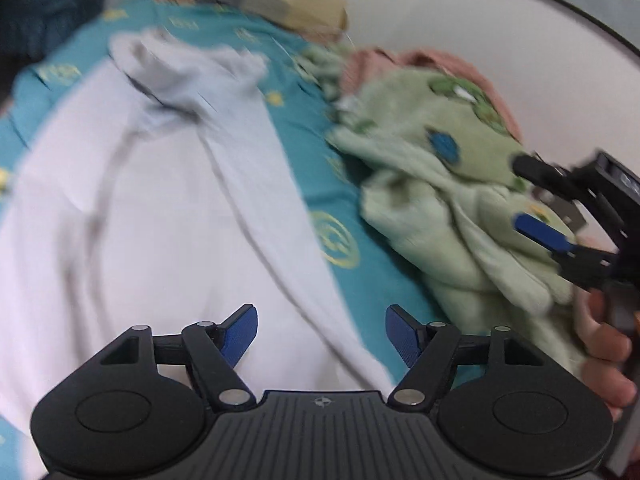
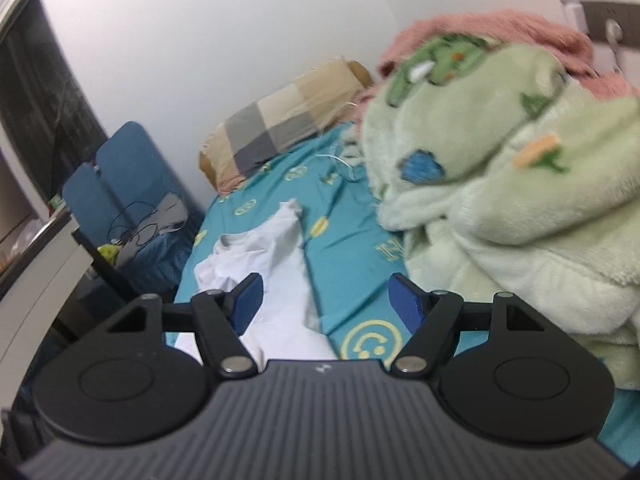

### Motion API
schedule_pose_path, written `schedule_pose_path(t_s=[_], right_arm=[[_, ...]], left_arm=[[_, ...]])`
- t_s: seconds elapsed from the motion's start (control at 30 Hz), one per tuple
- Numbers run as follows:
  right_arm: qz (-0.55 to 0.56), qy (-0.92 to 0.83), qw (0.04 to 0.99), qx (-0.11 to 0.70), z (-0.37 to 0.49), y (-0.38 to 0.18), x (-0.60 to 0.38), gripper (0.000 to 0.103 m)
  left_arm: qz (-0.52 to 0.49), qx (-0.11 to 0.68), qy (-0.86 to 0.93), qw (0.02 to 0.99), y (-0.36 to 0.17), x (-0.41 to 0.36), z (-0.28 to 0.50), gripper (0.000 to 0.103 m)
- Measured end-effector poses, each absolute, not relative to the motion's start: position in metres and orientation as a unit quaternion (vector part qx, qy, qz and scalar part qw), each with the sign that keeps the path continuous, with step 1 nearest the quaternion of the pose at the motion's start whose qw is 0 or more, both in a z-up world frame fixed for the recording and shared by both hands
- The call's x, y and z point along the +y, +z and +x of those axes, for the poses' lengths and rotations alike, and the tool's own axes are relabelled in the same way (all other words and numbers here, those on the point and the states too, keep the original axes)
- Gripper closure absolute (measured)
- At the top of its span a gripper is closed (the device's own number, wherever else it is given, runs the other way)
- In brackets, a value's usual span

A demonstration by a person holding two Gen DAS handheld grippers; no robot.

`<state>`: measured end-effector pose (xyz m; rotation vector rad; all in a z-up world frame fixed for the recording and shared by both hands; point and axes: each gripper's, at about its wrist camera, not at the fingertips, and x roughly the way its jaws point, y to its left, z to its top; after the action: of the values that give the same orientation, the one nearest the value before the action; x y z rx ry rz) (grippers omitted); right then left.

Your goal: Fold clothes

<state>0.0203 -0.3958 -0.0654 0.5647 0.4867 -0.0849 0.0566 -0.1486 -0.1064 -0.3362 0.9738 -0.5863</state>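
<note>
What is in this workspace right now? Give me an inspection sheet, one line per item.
Surface: bed with teal patterned sheet.
Job's things: white garment spread on the sheet, part folded, rumpled at its far end.
Clutter: green fleece blanket heaped beside it, over a pink blanket; checked pillow at the wall.
Grippers: left gripper open over the garment; right gripper open, empty.
Cables: thin dark cord on the blue chair.
Surroundings: white wall.
</note>
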Motion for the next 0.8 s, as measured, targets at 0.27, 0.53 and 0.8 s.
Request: schedule_pose_path(t_s=[0.27,0.53,0.8], right_arm=[[0.347,-0.058,0.904,0.244,0.019,-0.086,-0.427,0.031],[0.358,-0.057,0.894,0.265,0.029,-0.098,-0.43,0.031],[0.317,-0.018,0.894,0.316,0.046,-0.1,-0.404,0.031]], left_arm=[[-0.124,0.533,-0.275,0.79,-0.162,-0.22,0.051,0.066],[-0.178,0.542,-0.277,0.773,-0.141,-0.171,0.062,0.101],[-0.183,0.514,-0.251,0.8,-0.1,-0.083,0.066,0.101]])
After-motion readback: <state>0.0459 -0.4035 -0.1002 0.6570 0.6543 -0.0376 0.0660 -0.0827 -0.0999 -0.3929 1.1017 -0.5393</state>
